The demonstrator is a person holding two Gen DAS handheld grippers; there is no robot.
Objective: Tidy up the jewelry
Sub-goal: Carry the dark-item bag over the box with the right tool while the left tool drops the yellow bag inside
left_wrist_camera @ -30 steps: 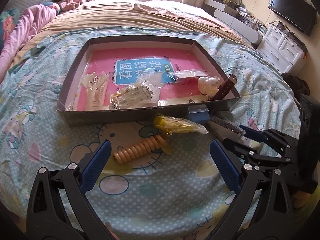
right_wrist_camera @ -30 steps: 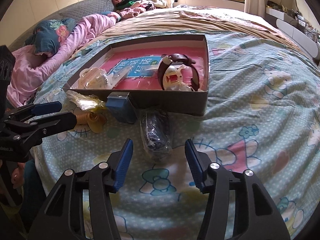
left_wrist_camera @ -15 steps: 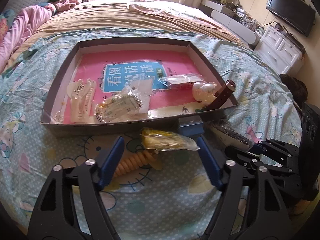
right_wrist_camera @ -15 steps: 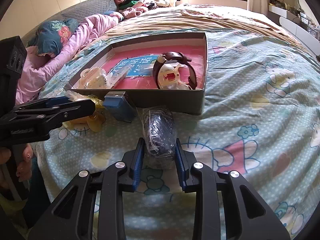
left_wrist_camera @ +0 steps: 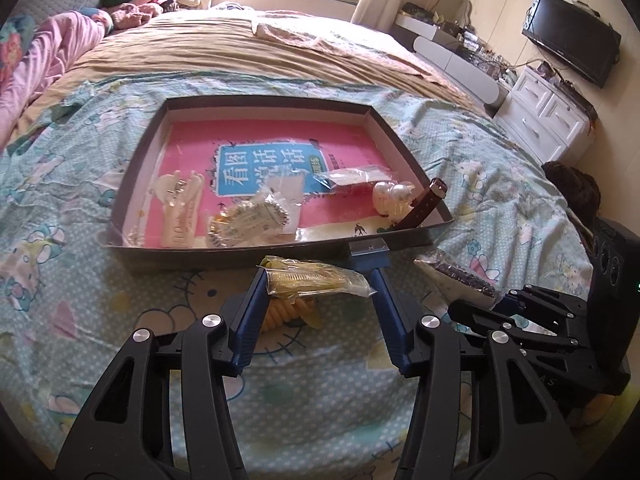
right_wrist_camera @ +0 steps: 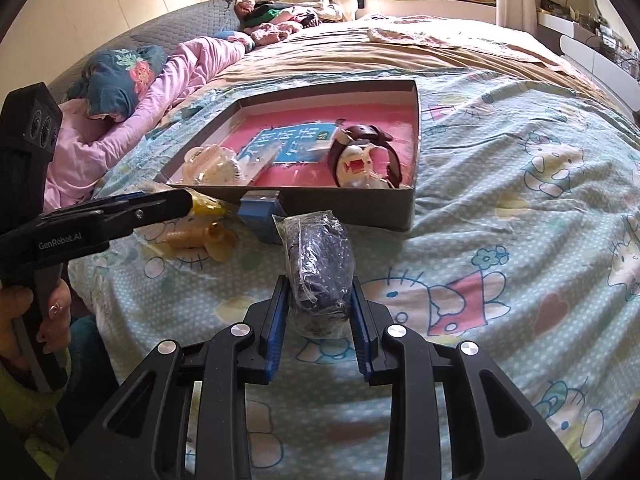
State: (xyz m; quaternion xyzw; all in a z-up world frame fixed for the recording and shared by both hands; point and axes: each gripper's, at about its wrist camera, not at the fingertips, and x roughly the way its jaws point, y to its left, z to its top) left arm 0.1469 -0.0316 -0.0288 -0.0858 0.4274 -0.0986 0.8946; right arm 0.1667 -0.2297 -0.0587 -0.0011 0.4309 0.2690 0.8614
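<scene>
A dark shallow box (left_wrist_camera: 280,258) with a pink liner lies on the bed and holds a cream hair claw (left_wrist_camera: 180,204), small bagged pieces (left_wrist_camera: 252,220), a pearl item (left_wrist_camera: 394,198) and a brown watch (right_wrist_camera: 364,160). My left gripper (left_wrist_camera: 320,280) has its fingers on either side of a yellow bagged item (left_wrist_camera: 316,280) in front of the box, over a peach spiral hair tie (left_wrist_camera: 288,312). My right gripper (right_wrist_camera: 318,284) is shut on a dark bagged beaded item (right_wrist_camera: 320,264), which also shows in the left wrist view (left_wrist_camera: 460,278).
A small blue box (left_wrist_camera: 368,256) leans against the dark box's front wall. The bed has a cartoon-print sheet (right_wrist_camera: 520,240), a tan blanket and pink bedding (right_wrist_camera: 120,128) to the left. White drawers (left_wrist_camera: 548,112) and a TV (left_wrist_camera: 576,36) stand to the right.
Both grippers moved forward and narrowed. The left closed in around the yellow bag. The right closed onto the dark bagged item and holds it.
</scene>
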